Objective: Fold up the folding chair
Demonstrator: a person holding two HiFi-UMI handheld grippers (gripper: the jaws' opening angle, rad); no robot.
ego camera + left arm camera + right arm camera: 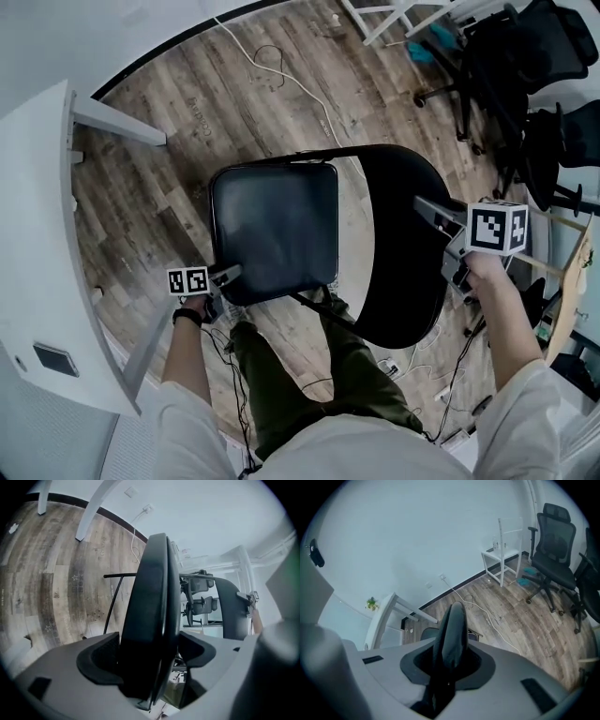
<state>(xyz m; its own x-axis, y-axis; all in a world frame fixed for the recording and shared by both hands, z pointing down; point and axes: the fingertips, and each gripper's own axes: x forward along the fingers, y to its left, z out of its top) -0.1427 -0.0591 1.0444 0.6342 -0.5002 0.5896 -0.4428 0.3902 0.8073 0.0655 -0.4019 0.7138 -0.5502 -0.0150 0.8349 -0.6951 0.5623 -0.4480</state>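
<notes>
- Olive trousers [347, 375] on the person's legs fill the 6 o'clock part of the head view, just behind the chair.
- At 7 o'clock from the seat, the left gripper [232, 273] [150, 653] has its jaws set wide. They are clamped across the near corner of the black padded square seat [274, 230] [150, 597], which stands edge-on between them in the left gripper view.
- That seat sits at the middle of the head view, over the wood-plank floor [234, 103], with a thin black frame tube running along its far edge.
- At 3 o'clock from the seat, the right gripper [424, 206] [447, 660] has its jaws drawn narrow, pinching the rim of the black curved backrest [403, 253] [452, 630].
- That backrest rises beside the seat's 3 o'clock edge.
- A white table [37, 262] runs along the 9 o'clock side, well apart from the chair.
- A white cable [281, 70] trails over the floor at 12 o'clock.
- Black office chairs [525, 66] [555, 550] stand at 2 o'clock, with a white rack [403, 14] [504, 555] near them at 1 o'clock.
</notes>
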